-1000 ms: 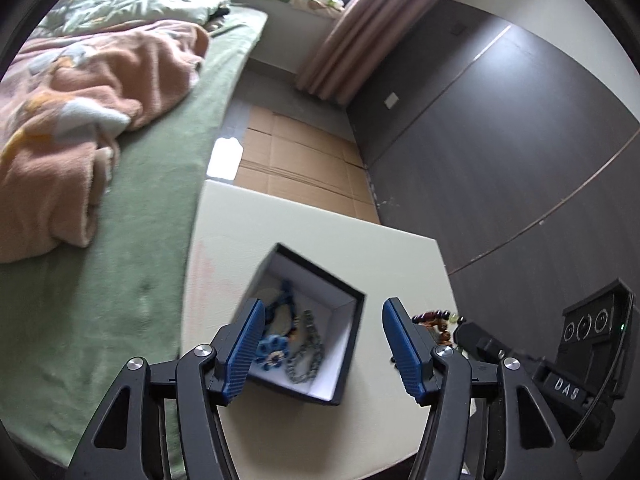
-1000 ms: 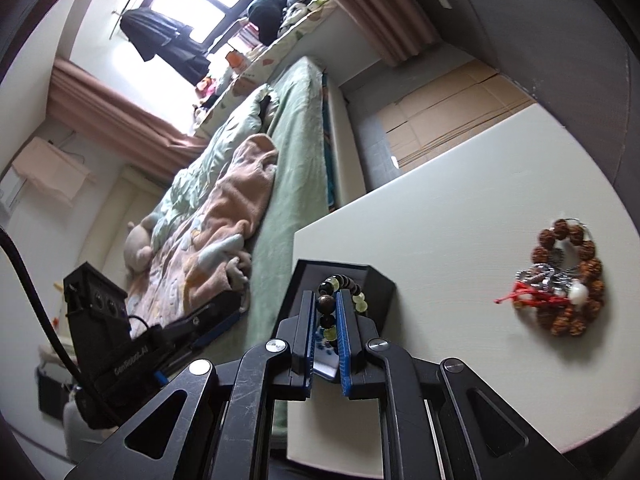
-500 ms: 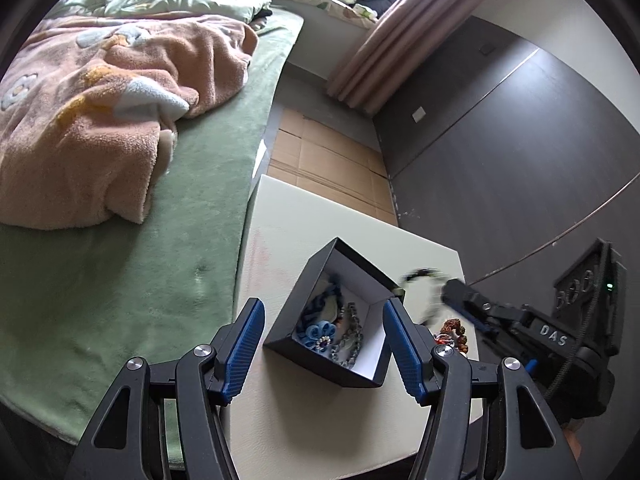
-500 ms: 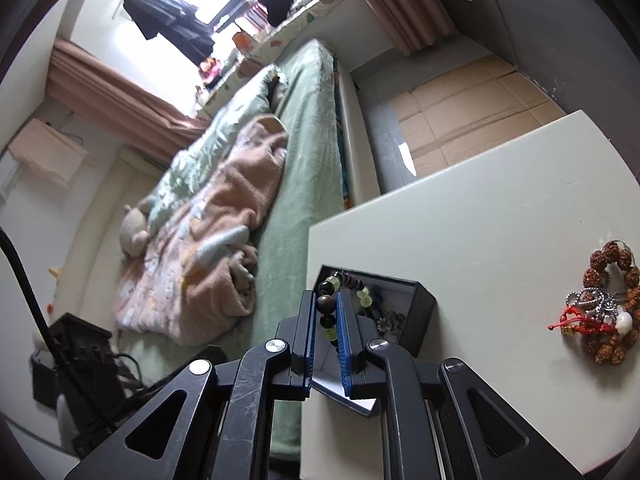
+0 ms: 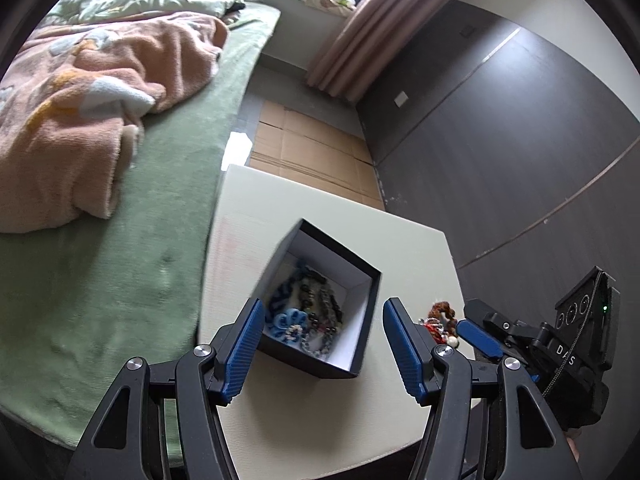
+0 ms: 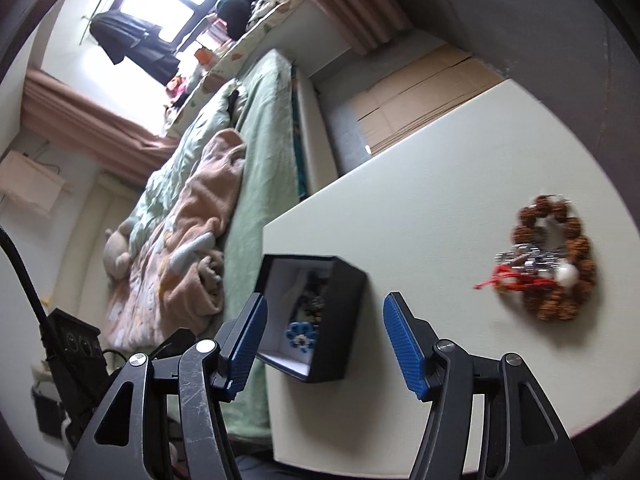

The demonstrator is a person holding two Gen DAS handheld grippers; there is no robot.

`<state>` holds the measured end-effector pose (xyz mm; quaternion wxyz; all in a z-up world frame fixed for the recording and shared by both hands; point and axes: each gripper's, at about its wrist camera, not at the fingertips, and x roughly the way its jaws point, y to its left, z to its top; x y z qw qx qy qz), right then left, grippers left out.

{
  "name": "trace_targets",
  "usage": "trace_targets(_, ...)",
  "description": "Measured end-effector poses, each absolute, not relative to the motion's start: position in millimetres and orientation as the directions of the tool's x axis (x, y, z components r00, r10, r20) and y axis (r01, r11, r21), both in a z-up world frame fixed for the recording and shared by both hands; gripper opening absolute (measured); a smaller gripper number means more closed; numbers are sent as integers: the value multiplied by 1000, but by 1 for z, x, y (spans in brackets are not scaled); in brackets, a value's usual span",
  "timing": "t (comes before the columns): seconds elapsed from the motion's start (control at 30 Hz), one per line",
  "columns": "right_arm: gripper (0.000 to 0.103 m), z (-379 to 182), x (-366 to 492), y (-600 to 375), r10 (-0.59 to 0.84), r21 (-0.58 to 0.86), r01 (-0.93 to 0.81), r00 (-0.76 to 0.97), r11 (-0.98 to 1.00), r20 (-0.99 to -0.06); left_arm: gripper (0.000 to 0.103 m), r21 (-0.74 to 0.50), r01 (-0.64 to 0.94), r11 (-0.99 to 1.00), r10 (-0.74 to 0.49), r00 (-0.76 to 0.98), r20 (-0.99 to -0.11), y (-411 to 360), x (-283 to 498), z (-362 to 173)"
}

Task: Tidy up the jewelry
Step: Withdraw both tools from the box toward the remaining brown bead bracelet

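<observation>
Jewelry box [image 5: 320, 304] sits on the surface [image 5: 332, 216] between the wide, empty jaws of the left gripper [image 5: 323, 344]. Right view: right gripper [image 6: 324, 344] wide too; brown bead bracelet [image 6: 550, 264] lies right of its jaws, so swing over and pinch one bead strand.

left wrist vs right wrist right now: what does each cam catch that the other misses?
Left wrist only: the right tool from outside, beside the rudraksha bracelet, plus the dark panelled wall.

Right wrist only: the window, a dark garment hanging there, and the whole bracelet with its red tassel.

Both: the open black jewelry box holding the blue flower piece, white table, green bed, peach blanket, flattened cardboard. Both tools are open and empty.
</observation>
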<state>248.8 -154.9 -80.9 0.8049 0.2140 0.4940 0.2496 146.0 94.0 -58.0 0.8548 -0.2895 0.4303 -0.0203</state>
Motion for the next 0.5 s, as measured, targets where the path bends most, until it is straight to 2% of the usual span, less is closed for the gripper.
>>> trace_targets(0.17, 61, -76, 246, -180, 586, 577, -166, 424, 800, -690, 63, -494, -170, 853, -304, 608, -733, 73, 157, -58)
trace_targets(0.33, 62, -76, 238, -206, 599, 597, -162, 442, 786, -668, 63, -420, -94, 903, -280, 614, -738, 40, 167, -48)
trace_targets(0.4, 63, -74, 235, -216, 592, 590, -165, 453, 791, -667, 68, -422, -82, 903, -289, 612, -737, 30, 170, -47)
trace_targets(0.43, 72, -73, 234, -223, 589, 589, -164, 461, 791, -664, 76, -426, -76, 902, -295, 611, -734, 26, 172, -47)
trace_targets(0.5, 88, -72, 232, -235, 576, 588, -145, 481, 796, -661, 84, -430, -61, 901, -305, 616, -727, 16, 174, -47)
